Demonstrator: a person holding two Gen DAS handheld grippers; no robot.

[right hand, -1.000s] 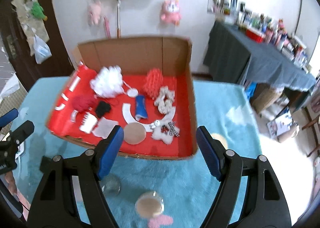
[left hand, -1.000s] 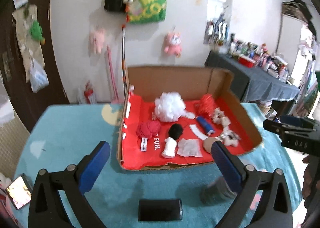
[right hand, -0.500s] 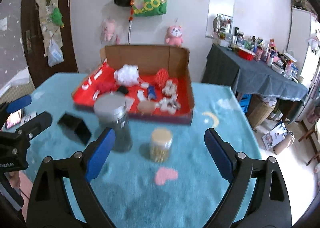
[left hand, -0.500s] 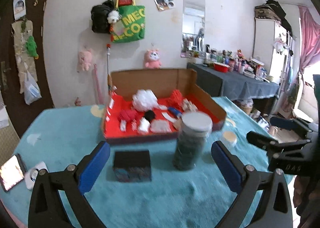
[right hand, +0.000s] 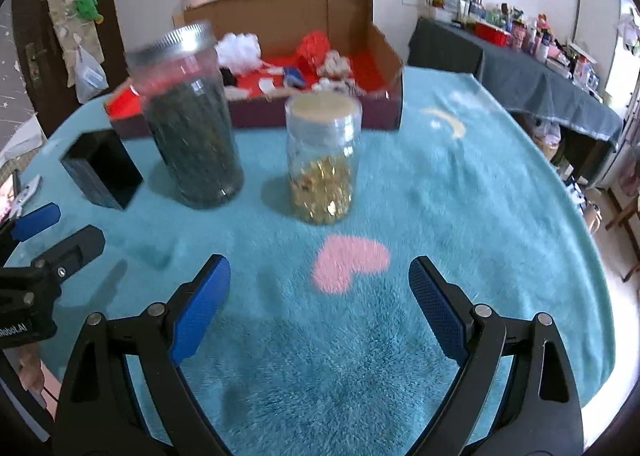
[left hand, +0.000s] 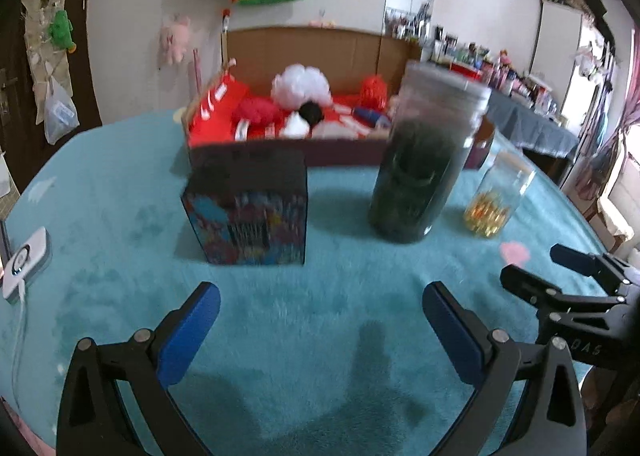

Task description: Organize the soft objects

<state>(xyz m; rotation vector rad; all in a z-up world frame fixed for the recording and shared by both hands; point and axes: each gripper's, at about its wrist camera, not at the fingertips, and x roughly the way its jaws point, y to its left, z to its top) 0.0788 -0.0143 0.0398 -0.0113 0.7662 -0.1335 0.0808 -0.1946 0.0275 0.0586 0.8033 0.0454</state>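
A cardboard box (left hand: 320, 44) with a red lining stands at the far side of the table; it also shows in the right wrist view (right hand: 384, 56). It holds soft things: a white pouf (left hand: 301, 85), a red yarn ball (left hand: 256, 112), a red mesh pouf (left hand: 374, 87), a black pompom (left hand: 311, 111) and others. My left gripper (left hand: 320, 328) is open and empty, low over the teal cloth near the front. My right gripper (right hand: 318, 308) is open and empty, above a pink heart (right hand: 350, 262) on the cloth.
Between me and the box stand a dark box (left hand: 250, 212), a tall dark jar (left hand: 424, 160) and a small jar of gold pieces (right hand: 323, 168). A white device (left hand: 26, 262) lies at the left table edge. A cluttered side table (right hand: 520, 56) is at the right.
Both grippers have dropped low and pulled back from the cardboard box toward the near table edge. The jars and dark box now stand in front of them. Both stayed open.
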